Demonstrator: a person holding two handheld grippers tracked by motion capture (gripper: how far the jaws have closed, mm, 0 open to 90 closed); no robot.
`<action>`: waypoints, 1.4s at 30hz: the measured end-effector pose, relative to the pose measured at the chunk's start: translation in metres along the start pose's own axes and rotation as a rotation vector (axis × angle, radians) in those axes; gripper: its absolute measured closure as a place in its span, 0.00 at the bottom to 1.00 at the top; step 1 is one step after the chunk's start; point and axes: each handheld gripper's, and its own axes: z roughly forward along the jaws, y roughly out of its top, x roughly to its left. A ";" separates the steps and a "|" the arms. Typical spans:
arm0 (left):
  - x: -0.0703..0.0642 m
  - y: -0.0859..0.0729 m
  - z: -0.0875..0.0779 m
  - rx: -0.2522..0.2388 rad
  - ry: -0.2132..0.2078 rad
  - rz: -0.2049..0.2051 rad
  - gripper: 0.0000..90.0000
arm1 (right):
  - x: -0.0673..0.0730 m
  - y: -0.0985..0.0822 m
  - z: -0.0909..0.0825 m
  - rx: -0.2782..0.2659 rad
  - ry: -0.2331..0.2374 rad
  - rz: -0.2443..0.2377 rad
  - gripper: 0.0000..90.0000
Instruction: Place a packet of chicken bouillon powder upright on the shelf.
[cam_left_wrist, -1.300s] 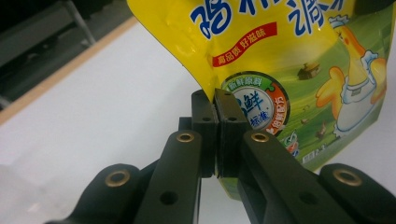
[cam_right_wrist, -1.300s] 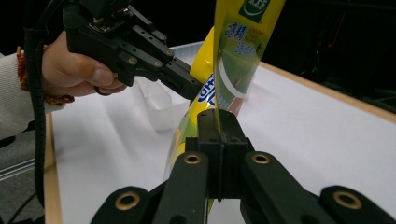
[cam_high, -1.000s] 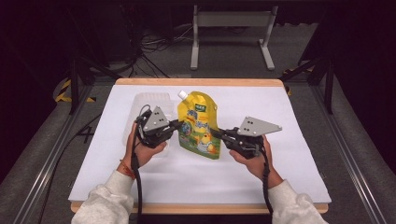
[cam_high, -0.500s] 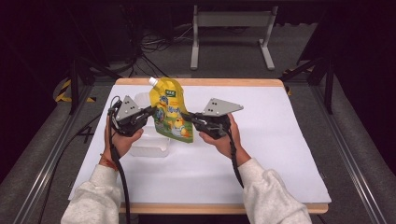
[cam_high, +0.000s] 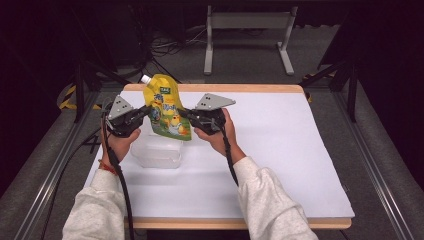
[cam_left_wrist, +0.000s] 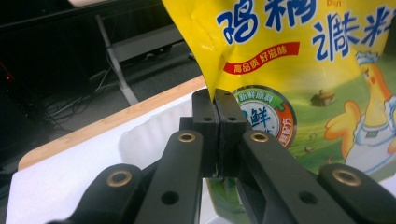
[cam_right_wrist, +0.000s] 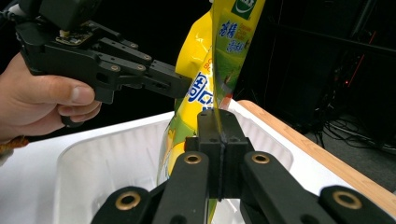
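Observation:
A yellow spouted pouch (cam_high: 164, 106) with a cartoon chicken hangs upright between the two grippers, over a clear plastic tub (cam_high: 157, 154). My left gripper (cam_high: 146, 113) is shut on the pouch's left edge, and its jaws pinch the seam of the pouch (cam_left_wrist: 299, 56) at the left gripper (cam_left_wrist: 215, 101). My right gripper (cam_high: 183, 114) is shut on the right edge. In the right gripper view the right gripper (cam_right_wrist: 218, 117) clamps the pouch (cam_right_wrist: 201, 95) above the tub (cam_right_wrist: 88, 172), with the left gripper's body (cam_right_wrist: 102, 51) and a hand beyond. The pouch's bottom hangs at the tub's rim.
The white table top (cam_high: 280, 150) stretches open to the right and front of the tub. A wooden table edge (cam_high: 250, 88) runs along the back. A metal stand (cam_high: 247, 35) and cables sit on the floor beyond the table.
Both grippers have carried the pouch leftward and away from the person. It has gone from right of the tub to hanging over it.

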 end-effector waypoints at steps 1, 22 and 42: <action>0.002 -0.001 0.000 -0.002 0.008 -0.001 0.98 | 0.000 0.000 0.003 0.001 -0.004 -0.001 1.00; 0.016 -0.014 0.005 -0.048 0.037 -0.037 0.97 | 0.004 -0.013 0.027 -0.027 -0.050 0.029 1.00; 0.025 -0.026 0.011 -0.064 0.025 -0.092 0.96 | -0.001 -0.015 0.040 0.002 -0.075 0.007 1.00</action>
